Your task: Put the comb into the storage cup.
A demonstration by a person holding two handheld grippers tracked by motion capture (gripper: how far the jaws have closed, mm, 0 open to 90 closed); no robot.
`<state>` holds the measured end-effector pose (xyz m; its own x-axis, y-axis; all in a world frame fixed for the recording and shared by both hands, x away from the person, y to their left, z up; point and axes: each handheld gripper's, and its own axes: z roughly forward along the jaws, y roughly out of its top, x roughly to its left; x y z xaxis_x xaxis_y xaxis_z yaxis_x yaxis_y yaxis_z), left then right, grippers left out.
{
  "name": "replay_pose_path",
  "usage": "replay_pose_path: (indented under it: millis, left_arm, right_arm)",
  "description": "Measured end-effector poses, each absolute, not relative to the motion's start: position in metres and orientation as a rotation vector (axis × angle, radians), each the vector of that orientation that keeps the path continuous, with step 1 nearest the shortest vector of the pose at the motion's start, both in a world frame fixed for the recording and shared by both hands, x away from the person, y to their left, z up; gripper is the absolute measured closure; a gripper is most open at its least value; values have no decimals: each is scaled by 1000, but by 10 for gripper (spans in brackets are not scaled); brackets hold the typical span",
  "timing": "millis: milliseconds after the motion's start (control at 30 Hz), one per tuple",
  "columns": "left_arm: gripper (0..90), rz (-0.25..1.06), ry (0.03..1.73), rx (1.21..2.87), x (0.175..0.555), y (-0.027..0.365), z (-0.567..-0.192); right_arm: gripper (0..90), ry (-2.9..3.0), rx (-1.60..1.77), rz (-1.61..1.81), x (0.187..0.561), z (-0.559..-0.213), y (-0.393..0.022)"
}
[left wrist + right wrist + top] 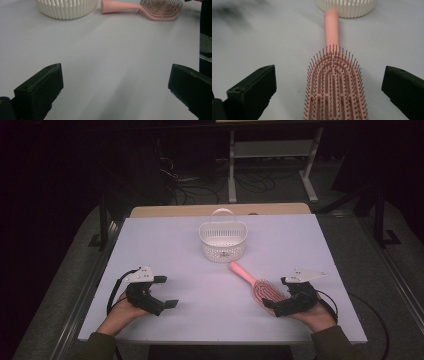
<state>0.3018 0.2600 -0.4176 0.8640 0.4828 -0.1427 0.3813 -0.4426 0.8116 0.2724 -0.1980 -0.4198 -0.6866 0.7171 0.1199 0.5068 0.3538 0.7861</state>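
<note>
Between the right claw [329, 92] jaws — pink hairbrush [334, 82], bristles up, untouched

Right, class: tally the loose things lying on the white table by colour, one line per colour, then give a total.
Pink: 1, the hairbrush, bristles up, handle towards the basket.
White: 1, the slatted basket with its handle upright.
Total: 2

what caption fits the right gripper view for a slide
Open right gripper straddles pink plastic hairbrush, handle pointing at white slatted basket.
</note>
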Motion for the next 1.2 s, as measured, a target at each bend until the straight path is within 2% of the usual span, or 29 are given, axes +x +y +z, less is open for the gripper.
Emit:
replay_pose_path:
  millis: [1200]
  left_arm:
    - [0, 139, 628, 2069, 302, 260, -417]
  right_arm:
    - [17, 2384, 1126, 1223, 293, -408, -194]
